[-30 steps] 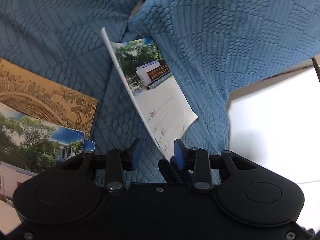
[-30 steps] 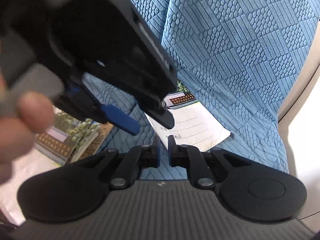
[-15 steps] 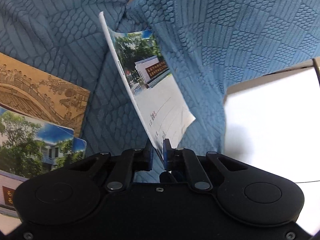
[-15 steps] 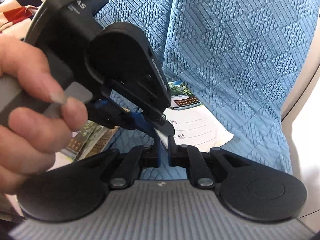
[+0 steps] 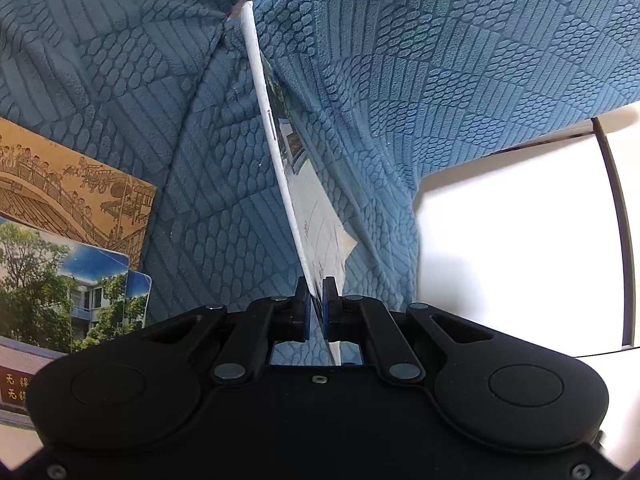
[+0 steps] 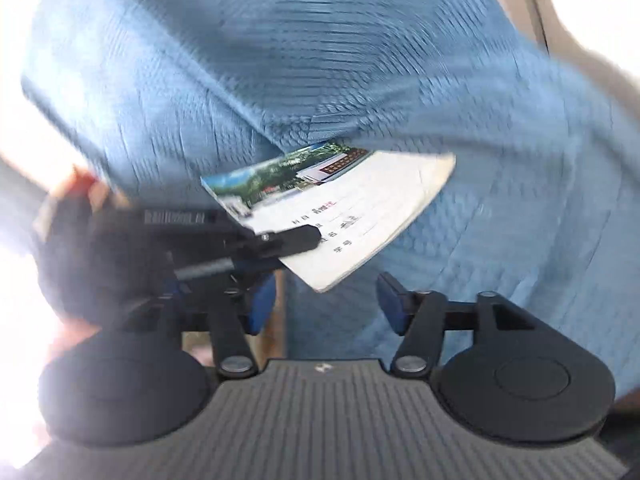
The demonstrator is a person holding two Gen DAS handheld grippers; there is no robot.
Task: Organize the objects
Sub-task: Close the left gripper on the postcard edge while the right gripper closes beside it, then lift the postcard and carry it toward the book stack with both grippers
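At the bottom centre of the left view, the left claw (image 5: 315, 300) is clamped on the booklet's (image 5: 298, 196) lower corner, the booklet held edge-on above the blue cover (image 5: 400, 80). The right claw (image 6: 326, 300) is opening, with nothing between its pads. The grip is best kept firm while the booklet is carried to the stack (image 5: 64, 280) at lower left.

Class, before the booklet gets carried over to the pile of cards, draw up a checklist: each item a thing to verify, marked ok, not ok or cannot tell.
1. Left tongs shut on the booklet: ok, pads clamp its lower edge.
2. Right tongs free of the booklet: ok, jaws opening, nothing between them.
3. Booklet off the blue cover: ok in the right view, where it hangs in the air.
4. Pile in sight: ok, lower left in the left view, brown card at the bottom.
5. Grip deep enough to carry: cannot tell, only a corner is pinched.
6. Path to the pile clear: cannot tell, right view is blurred.
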